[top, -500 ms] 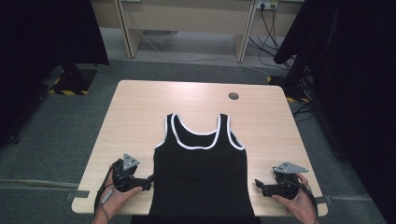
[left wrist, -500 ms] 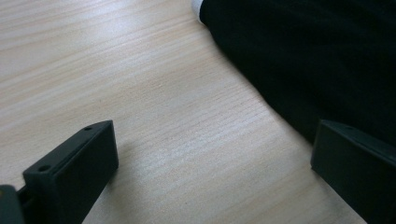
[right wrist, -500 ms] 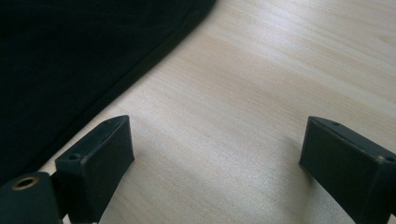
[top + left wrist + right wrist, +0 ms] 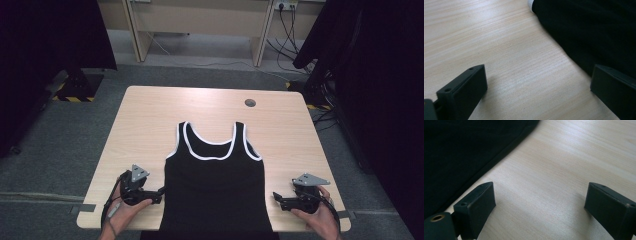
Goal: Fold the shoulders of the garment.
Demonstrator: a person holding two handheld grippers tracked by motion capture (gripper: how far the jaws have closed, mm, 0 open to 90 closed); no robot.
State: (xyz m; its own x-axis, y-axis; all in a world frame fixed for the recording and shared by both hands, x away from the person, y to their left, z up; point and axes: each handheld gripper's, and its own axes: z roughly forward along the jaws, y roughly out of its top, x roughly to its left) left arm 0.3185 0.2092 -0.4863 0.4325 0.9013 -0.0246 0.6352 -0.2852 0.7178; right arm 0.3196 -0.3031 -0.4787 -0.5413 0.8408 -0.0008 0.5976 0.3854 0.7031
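Observation:
A black tank top (image 4: pixel 215 185) with white trim at neck and armholes lies flat on the wooden table (image 4: pixel 150 120), its hem at the near edge. My left gripper (image 4: pixel 159 192) rests on the table just left of the top's lower side, held by a hand. In the left gripper view it (image 4: pixel 537 75) stands open over bare wood, its right jaw at the edge of the fabric (image 4: pixel 594 30). My right gripper (image 4: pixel 276 198) sits just right of the top, also open. In the right gripper view it (image 4: pixel 540 192) spans bare wood, with the fabric (image 4: pixel 461 147) beside the left jaw.
A round cable hole (image 4: pixel 250 103) lies near the table's far edge. Dark curtains (image 4: pixel 380 100) hang at both sides. A light desk frame (image 4: pixel 200 20) with cables stands beyond the table, on grey floor.

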